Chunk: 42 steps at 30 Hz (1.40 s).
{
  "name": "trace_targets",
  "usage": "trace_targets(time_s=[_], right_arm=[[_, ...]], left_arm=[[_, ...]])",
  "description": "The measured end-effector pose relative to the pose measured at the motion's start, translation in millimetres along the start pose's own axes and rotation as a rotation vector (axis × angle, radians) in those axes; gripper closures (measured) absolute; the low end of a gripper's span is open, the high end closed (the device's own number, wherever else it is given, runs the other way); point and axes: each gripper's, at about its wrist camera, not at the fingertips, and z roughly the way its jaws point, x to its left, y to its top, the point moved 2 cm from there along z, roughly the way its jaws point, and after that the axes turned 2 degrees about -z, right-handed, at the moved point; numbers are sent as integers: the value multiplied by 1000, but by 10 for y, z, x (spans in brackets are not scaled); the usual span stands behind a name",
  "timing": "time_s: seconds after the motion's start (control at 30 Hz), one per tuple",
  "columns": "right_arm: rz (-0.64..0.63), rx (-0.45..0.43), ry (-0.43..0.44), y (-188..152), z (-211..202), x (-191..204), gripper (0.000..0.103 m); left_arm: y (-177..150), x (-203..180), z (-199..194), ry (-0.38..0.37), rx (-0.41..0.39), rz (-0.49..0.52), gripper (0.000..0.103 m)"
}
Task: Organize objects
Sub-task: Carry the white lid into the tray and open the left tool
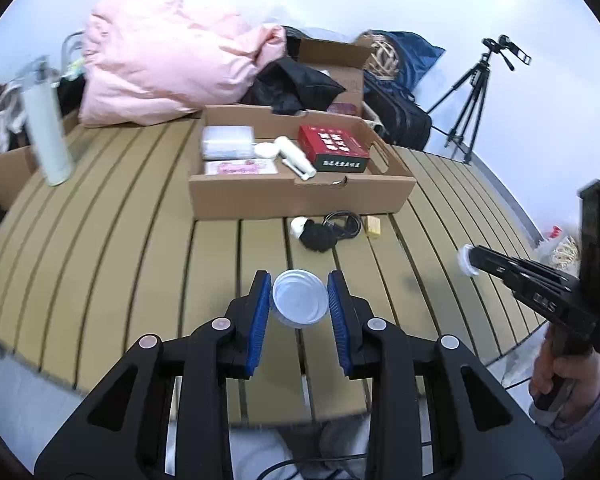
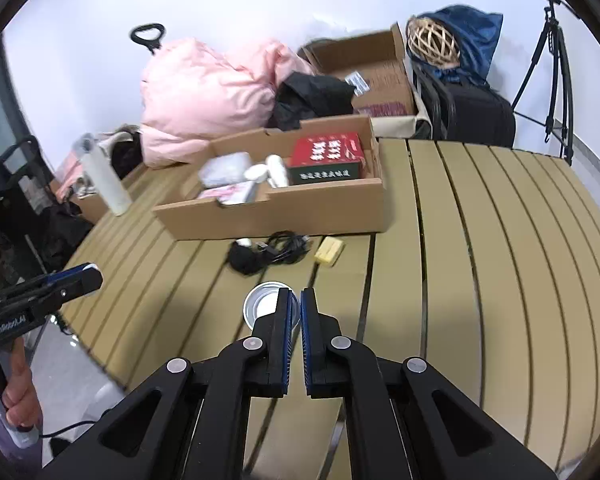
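**Both claws loaded, carry-to-box step**

L claw (image 1: 298,300) is narrow, pads clamped on a small round white lid/cap (image 1: 300,303), held up off the slat table (image 1: 140,240), near edge, centre. R claw (image 2: 300,312) is pinched near fully together on the rim of a small round tin (image 2: 266,306); from the left wrist view the same claw shows at far right w/ a white round thing at its tip. Can't tell if lid and tin belong together.

Step, my read: pick done, both items in transit to the cardboard tray box (image 1: 300,196) further back on the table. Next move calls for going fwd over the near wall of the box, then finding a free gap. Box already has a red carton (image 1: 332,148) on the right, a white bottle (image 1: 296,158) mid, clear packets (image 1: 228,142) and a pink pack (image 1: 240,168) on the left. Best open space looks near-right, in front of the carton.

In the way: black cable bundle w/ plug (image 1: 328,230) and a yellow block (image 1: 373,227), both just in front of the box wall, still to sort. Tall white flask (image 1: 48,128) stands far left, well apart. Pink bedding (image 1: 160,60), bags and a tripod (image 1: 472,92) behind, no issue.
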Motion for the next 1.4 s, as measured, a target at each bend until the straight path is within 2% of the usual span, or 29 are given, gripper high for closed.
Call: trace_targets(time_s=[0.1,0.2,0.37,0.53,0.67,0.73,0.8,0.97,1.03,1.13,1.23,1.33,1.4], right_arm=[[3,-37,-1,-127,-391,98,98],[19,-57,8,-234,-670,136,98],[-5,-76,11,-351,-1032,271,98],[-17,-87,24,-321,-1079,354,98],[-35,-88,42,-83,-943,344,98],[-29,-88,70,177,-785,296,98],[-30,-77,93,459,-588,246,98],[49,13,157,1196,281,43,98],[65,74,137,1400,800,-40,98],[75,178,98,1480,1517,-124,98],[75,253,49,1402,2016,-181,98],[81,307,23,1291,2270,-230,98],[63,303,16,1241,2285,-244,97]], left_arm=[[-116,0,-224,18,5,-38,78],[-246,-21,-538,-3,-19,-61,78],[-243,-132,-892,-28,-81,-32,78],[-128,-205,-844,-50,-83,-12,78],[245,-216,-604,-90,-85,0,78],[538,-183,-309,-150,-34,-28,78],[779,-159,-14,-168,1,-46,78],[1378,-100,1043,-150,76,-46,78],[1504,-44,1567,-92,108,-43,78],[1550,63,2220,-52,203,-71,78],[1530,139,2553,23,245,-72,77],[1505,180,2608,-11,267,-87,73],[1499,164,2522,-26,257,-69,67]])
